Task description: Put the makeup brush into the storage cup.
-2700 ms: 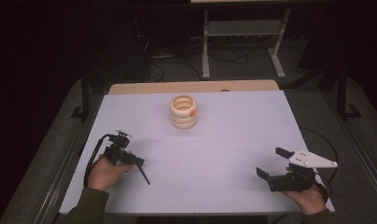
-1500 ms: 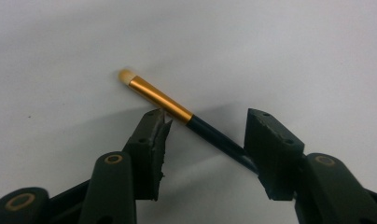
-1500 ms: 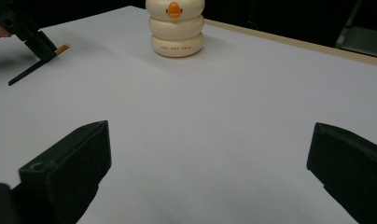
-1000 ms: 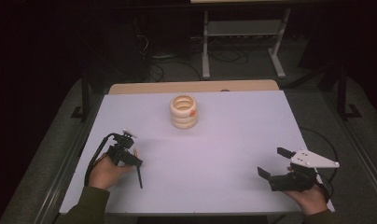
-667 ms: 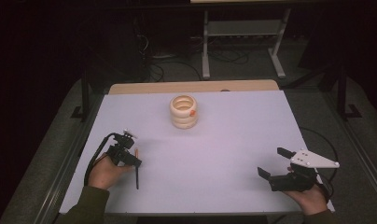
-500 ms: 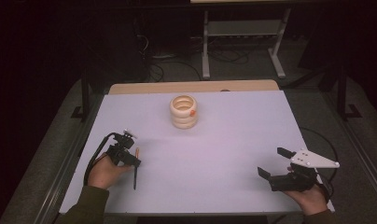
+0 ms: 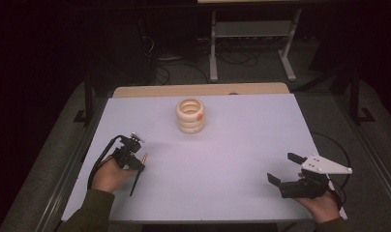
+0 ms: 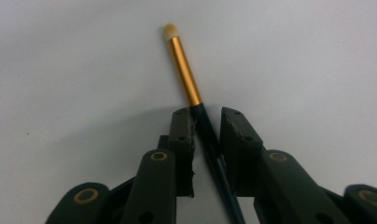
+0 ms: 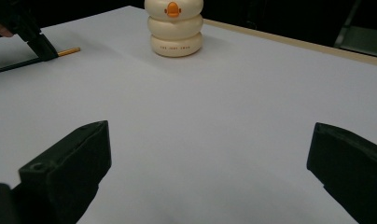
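Brush [image 8: 183,70] lay flat on the table [image 7: 242,145] between the left gripper [image 8: 205,122], whose jaws had just been closing, one pad touching, not yet clamped. Light, stiff, slippery; mid-handle looked safest. Right gripper [image 9: 210,172] gaped empty.

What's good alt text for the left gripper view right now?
Two black jaws of the left gripper rise from the bottom edge with a thin makeup brush between them: dark handle, gold ferrule, small pale tip pointing up and away. The jaws have just been closing; one touches the handle. It lies on a plain white table.
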### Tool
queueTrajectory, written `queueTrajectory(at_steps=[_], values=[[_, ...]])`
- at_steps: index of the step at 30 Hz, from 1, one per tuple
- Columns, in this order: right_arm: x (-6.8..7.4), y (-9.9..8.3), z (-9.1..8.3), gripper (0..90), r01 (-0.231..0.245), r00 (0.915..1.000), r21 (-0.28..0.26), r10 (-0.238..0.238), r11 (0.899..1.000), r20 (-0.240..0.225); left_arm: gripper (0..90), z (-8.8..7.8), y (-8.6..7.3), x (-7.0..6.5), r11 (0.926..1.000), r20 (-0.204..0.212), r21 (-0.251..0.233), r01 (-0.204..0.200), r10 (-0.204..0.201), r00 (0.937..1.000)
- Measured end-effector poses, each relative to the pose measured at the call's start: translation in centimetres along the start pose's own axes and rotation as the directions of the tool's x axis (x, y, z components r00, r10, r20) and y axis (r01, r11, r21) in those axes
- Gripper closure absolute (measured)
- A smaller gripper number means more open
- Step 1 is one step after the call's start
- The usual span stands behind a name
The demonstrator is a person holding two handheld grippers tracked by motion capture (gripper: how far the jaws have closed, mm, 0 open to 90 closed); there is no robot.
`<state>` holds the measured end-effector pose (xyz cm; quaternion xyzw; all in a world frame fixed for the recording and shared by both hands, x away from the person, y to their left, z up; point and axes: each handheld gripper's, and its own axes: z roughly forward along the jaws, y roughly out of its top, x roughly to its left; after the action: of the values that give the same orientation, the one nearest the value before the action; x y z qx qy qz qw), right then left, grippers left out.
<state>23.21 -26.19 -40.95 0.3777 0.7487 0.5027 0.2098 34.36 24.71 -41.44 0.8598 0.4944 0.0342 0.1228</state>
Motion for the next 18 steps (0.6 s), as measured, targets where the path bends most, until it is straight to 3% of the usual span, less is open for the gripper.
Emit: queueTrajectory(at_steps=[8, 9, 10, 18], values=[[-0.02, 0.01, 0.02, 0.0, 0.006, 1.0, -0.002, -0.006, 1.0, 0.001, 77.9, 0.03, 0.32, 0.05, 0.9993, -0.008, 0.03, -0.024, 0.025, 0.9997], [-0.02, 0.02, 0.02, 0.0, 0.007, 1.0, -0.001, -0.007, 1.0, 0.0, 77.9, 0.09, 0.33, -0.11, 0.9996, -0.004, 0.029, -0.006, 0.006, 1.0], [-0.01, 0.02, 0.02, 0.0, 0.007, 1.0, -0.001, -0.007, 1.0, -0.001, 77.9, 0.07, 0.42, 0.0, 0.999, -0.011, 0.036, -0.026, 0.026, 0.9996], [0.04, 0.02, 0.03, 0.0, 0.0, 1.0, 0.003, 0.0, 1.0, -0.003, 78.0, 0.11, 0.81, 0.03, 0.9965, -0.011, 0.067, -0.05, 0.051, 0.9986]])
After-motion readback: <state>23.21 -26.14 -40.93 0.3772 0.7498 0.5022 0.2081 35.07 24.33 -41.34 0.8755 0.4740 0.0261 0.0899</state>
